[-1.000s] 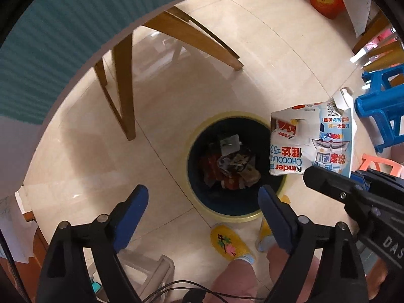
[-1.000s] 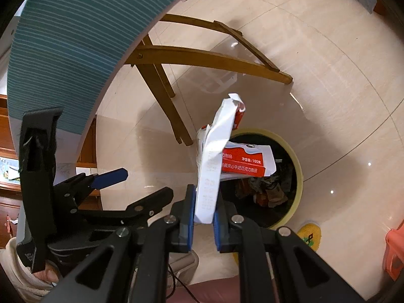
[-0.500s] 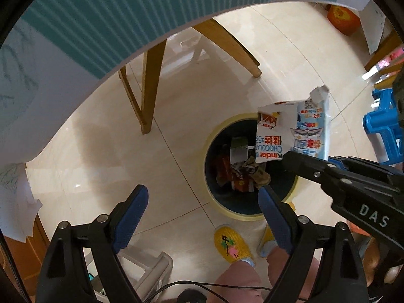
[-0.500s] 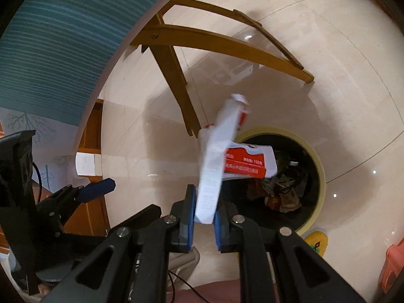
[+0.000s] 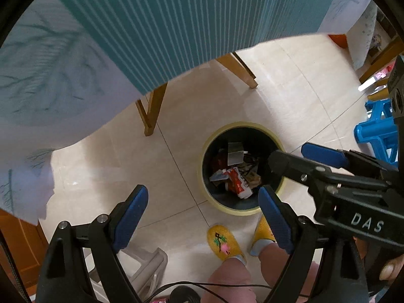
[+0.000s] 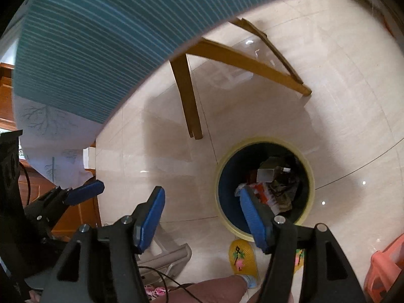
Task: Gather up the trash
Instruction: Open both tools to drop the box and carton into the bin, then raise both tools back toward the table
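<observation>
- The white-and-red snack wrapper [image 5: 236, 181] that was pinched upright in the right claw [image 6: 202, 217] half a second ago is no longer there; it now lies down in the trash bin [image 5: 255, 126], on top of the crumpled papers and cartons already inside.
- In my judgement this means the drop is done for this piece: the wrapper is inside the bin, and the next step is to go back for more litter, though none shows on the floor in either view.
- The right claw is now spread wide, its two blue pads well apart with only floor and bin between them. It holds nothing and touches nothing.
- From the right claw, the bin sits below and ahead, partly behind the right pad; the wrapper peeks out just beyond that pad's tip.
- The left claw [image 5: 202, 217] is also spread wide and empty, as it was a second ago. The bin lies below and ahead of it, toward its right pad.
- In the left wrist view the right claw reaches in from the right, its tips over the bin's near rim.
- The table's teal striped cloth [image 5: 176, 25] now fills more of the upper part of both views than before, so both claws appear to be tilting up away from the bin.
- The person's yellow slippers [image 5: 224, 242] stand just beside the bin, below the claws.
</observation>
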Action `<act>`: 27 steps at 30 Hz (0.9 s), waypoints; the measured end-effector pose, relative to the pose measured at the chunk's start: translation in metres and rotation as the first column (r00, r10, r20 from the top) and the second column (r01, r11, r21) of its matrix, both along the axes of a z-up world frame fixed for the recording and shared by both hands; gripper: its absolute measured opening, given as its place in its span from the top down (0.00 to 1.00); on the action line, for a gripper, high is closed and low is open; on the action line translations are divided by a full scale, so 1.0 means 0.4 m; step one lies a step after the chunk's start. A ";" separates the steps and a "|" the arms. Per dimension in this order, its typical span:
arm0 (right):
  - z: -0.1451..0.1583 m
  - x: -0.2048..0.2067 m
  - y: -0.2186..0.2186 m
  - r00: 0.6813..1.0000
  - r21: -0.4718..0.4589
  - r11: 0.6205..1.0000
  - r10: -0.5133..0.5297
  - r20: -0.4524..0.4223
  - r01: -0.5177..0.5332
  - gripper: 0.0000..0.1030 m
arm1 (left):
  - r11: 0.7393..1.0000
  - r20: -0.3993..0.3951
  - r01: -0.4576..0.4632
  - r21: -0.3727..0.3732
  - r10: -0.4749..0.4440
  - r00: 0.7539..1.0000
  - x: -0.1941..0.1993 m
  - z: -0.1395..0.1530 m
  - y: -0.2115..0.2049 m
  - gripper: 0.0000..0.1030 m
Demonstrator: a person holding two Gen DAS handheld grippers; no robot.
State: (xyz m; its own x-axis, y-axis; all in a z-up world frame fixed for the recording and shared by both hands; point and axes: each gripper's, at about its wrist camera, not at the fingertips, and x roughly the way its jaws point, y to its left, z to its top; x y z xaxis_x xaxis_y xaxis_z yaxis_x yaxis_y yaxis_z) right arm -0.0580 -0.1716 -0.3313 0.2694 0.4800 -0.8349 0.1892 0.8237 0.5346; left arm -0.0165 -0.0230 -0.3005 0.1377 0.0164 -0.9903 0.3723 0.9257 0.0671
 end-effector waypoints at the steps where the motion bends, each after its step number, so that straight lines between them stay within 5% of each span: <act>1: 0.015 -0.002 -0.001 1.000 -0.008 1.000 -0.001 0.006 0.001 0.39 | 1.000 0.001 0.001 -0.003 -0.001 1.000 -0.004 0.016 0.002 0.15; 12: 0.268 -0.022 -0.019 0.995 -0.100 0.994 0.059 0.083 -0.050 0.39 | 1.000 0.048 0.009 -0.029 -0.008 0.999 -0.054 0.266 0.006 0.15; 18: 0.431 -0.010 -0.032 0.983 -0.105 0.991 0.103 0.151 -0.088 0.39 | 0.999 0.139 -0.006 -0.042 0.012 0.990 -0.037 0.461 -0.005 0.15; 27: 0.706 0.053 -0.071 0.916 -0.118 0.983 0.172 0.362 -0.138 0.37 | 0.998 0.367 -0.048 -0.050 0.062 0.928 -0.007 0.728 -0.013 0.15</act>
